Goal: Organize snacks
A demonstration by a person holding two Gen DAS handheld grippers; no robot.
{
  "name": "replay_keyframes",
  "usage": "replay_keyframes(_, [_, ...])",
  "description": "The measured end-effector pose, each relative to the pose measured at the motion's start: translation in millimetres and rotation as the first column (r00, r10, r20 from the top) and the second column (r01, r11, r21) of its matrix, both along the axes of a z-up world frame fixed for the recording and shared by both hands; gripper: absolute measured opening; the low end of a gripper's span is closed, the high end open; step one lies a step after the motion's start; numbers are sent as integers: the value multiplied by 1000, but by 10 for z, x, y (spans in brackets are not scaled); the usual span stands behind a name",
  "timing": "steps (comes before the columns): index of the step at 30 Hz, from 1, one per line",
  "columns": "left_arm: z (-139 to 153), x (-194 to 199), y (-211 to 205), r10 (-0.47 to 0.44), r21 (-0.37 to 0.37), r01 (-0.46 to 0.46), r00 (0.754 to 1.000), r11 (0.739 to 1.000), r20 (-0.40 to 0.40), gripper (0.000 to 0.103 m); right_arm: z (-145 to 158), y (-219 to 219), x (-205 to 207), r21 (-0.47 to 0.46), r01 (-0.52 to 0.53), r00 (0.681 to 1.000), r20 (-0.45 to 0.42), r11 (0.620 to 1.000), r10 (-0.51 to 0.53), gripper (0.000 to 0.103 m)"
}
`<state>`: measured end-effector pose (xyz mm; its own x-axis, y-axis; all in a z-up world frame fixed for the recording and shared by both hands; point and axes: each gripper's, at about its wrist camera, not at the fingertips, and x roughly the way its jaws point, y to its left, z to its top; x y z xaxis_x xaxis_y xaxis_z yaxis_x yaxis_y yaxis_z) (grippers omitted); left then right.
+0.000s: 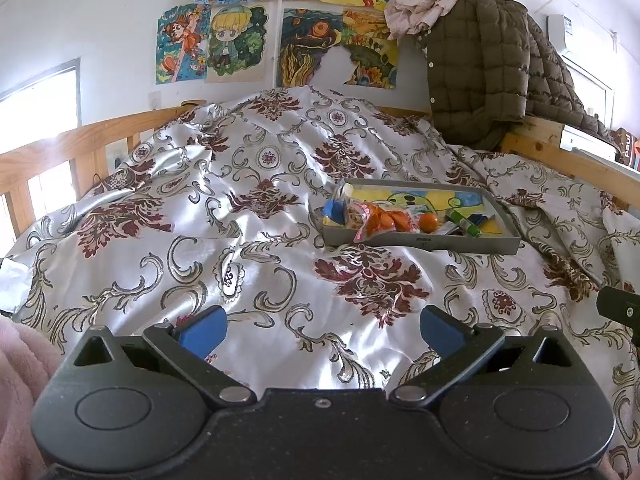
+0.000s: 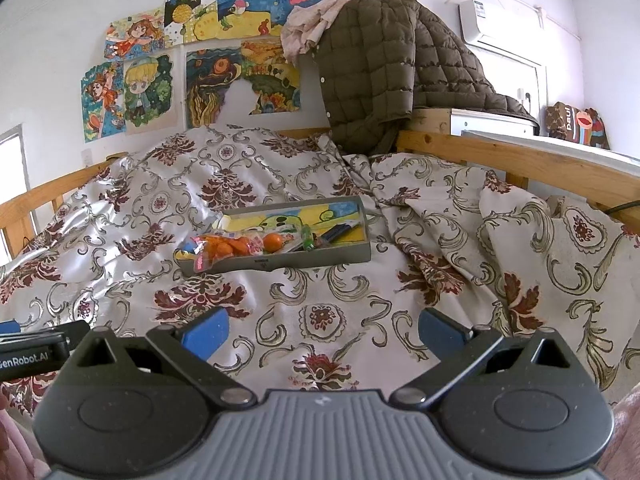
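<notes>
On the patterned bedspread point(image 1: 280, 272), we hold both grippers, left gripper point(image 1: 323, 330) and right gripper point(image 2: 323, 330), spread and empty; snacks point(image 1: 384, 216) sit in the grey tray point(image 1: 472, 245) at one o'clock, either sorted or awaiting sorting.

Black grippers point(image 1: 323, 330) point(image 2: 323, 330) w/ blue pads point(image 1: 204, 330), silver pivots; poss. pink fleece sleeve point(image 1: 20, 380).

Bedspread point(image 1: 280, 208): glossy satin-like cloth, creased, with woven-looking damask pattern. Bed rail point(image 2: 520, 160): bare, matt wood. Jacket point(image 2: 372, 68): quilted matt fabric. Tray point(image 2: 320, 258): matt grey, card-like. Snack packets point(image 1: 376, 218): shiny plastic film. Drawings point(image 1: 236, 44): matt paper.
</notes>
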<state>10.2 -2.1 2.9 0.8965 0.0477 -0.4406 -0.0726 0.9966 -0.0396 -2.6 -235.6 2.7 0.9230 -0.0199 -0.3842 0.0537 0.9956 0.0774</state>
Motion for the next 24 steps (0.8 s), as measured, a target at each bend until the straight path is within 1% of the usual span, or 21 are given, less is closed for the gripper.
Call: replay_keyframes(24, [-4, -4, 3, -3, 3, 3, 1000, 1000, -3, 102, -7, -7, -1, -2, -1, 1000, -7, 1000, 1, 103])
